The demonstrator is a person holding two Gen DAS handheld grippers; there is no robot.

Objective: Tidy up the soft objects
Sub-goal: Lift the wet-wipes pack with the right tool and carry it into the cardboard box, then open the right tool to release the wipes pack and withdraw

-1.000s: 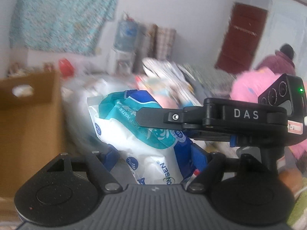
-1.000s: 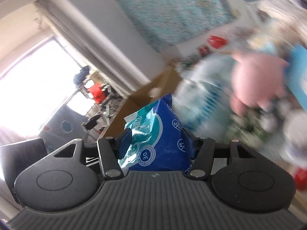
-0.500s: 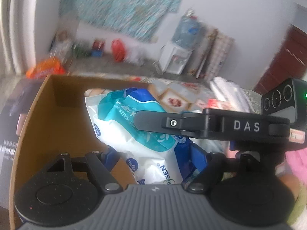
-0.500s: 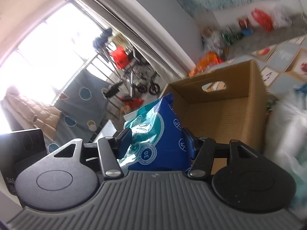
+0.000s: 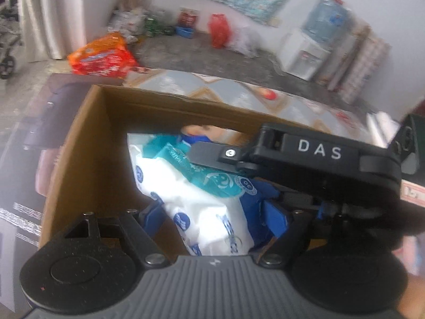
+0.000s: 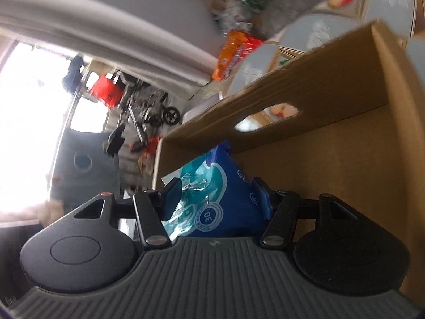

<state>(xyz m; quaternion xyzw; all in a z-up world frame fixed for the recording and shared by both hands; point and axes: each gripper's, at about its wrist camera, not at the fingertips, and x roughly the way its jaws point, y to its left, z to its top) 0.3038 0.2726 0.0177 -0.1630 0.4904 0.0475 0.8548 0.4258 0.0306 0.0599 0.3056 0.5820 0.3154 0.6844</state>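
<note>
The wipes pack (image 5: 202, 207) is gripped by both the left gripper (image 5: 212, 215) and the right gripper (image 6: 217, 199) inside the box (image 5: 79, 143); the right fingers have just been opening slightly.

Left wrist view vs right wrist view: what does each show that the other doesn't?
Only the left wrist view: the right hand-held gripper crossing from the right, marked DAS, gripping the far side of the wet-wipes pack; a water dispenser and a red bag by the wall.

Only the right wrist view: a bright window, a wheeled frame beside it, and the box's handle cutout.

Both: the same pack held over the open cardboard box, and an orange packet on the floor.
</note>
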